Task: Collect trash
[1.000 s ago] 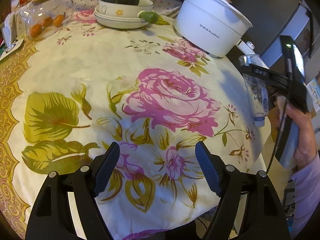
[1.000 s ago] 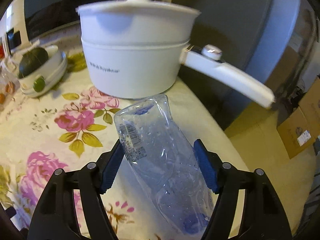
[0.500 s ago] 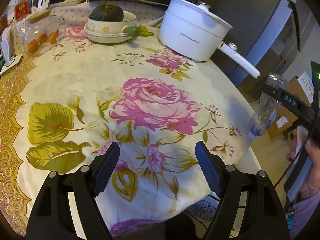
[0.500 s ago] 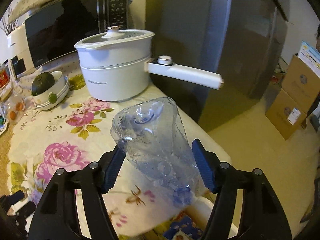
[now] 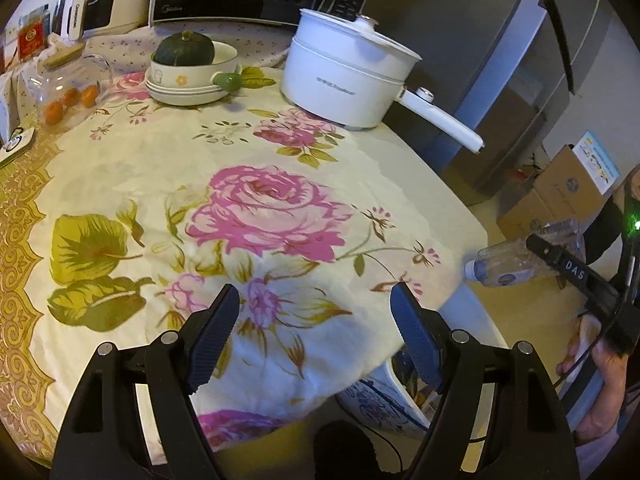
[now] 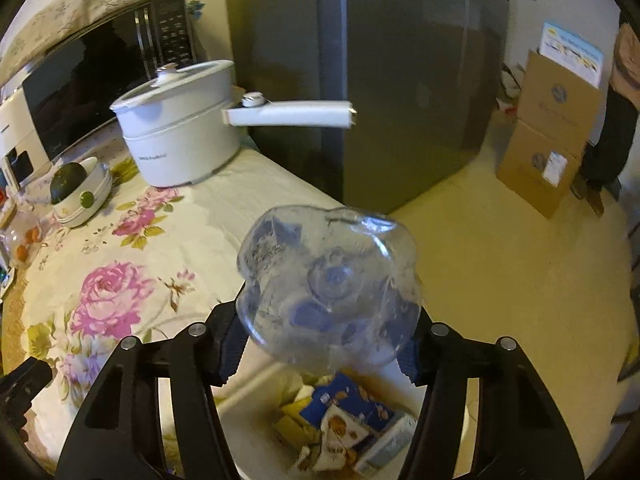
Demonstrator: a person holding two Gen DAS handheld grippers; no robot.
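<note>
My right gripper (image 6: 320, 344) is shut on a clear crushed plastic bottle (image 6: 328, 288) and holds it in the air beside the table, above a white trash bin (image 6: 344, 432) with packaging in it. In the left wrist view the same bottle (image 5: 516, 260) lies sideways in the right gripper (image 5: 560, 264), off the table's right edge, cap toward the table. My left gripper (image 5: 316, 332) is open and empty above the near edge of the flowered tablecloth (image 5: 240, 208). The bin's rim (image 5: 404, 392) shows under the table edge.
A white electric pot (image 5: 344, 80) with a long handle (image 5: 440, 124) stands at the back right of the table. Stacked bowls with a green squash (image 5: 188, 72) and a glass jar with oranges (image 5: 68, 88) are at the back. A fridge (image 6: 400, 80) and cardboard boxes (image 6: 556, 128) stand beyond.
My right gripper has carried the bottle off the table to the right and over the trash bin. The left gripper has pulled back and stayed open.
</note>
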